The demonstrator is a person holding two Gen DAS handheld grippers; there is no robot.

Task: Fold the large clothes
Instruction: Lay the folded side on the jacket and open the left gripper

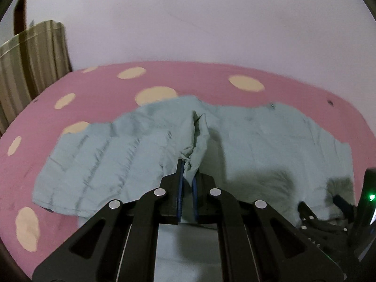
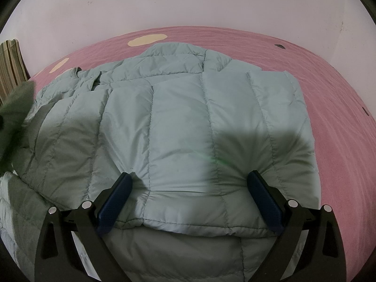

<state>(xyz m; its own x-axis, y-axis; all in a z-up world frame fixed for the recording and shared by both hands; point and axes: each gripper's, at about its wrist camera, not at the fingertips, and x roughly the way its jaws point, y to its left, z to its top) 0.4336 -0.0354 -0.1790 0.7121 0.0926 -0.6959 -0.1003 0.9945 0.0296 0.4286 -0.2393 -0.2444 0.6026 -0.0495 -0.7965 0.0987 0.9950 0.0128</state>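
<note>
- While my left gripper (image 1: 188,176) pinches a raised fold of the quilted jacket (image 1: 258,136), the rest lies flat on the pink bedspread (image 1: 199,80).
- Right wrist view alone: my right gripper (image 2: 191,183) gapes wide, empty, fingers pressing the jacket's near hem.

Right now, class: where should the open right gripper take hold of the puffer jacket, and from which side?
Grip the near folded edge of the puffer jacket, approaching from the near side. That edge lies between the right gripper fingers; the left gripper pinches another part.
</note>
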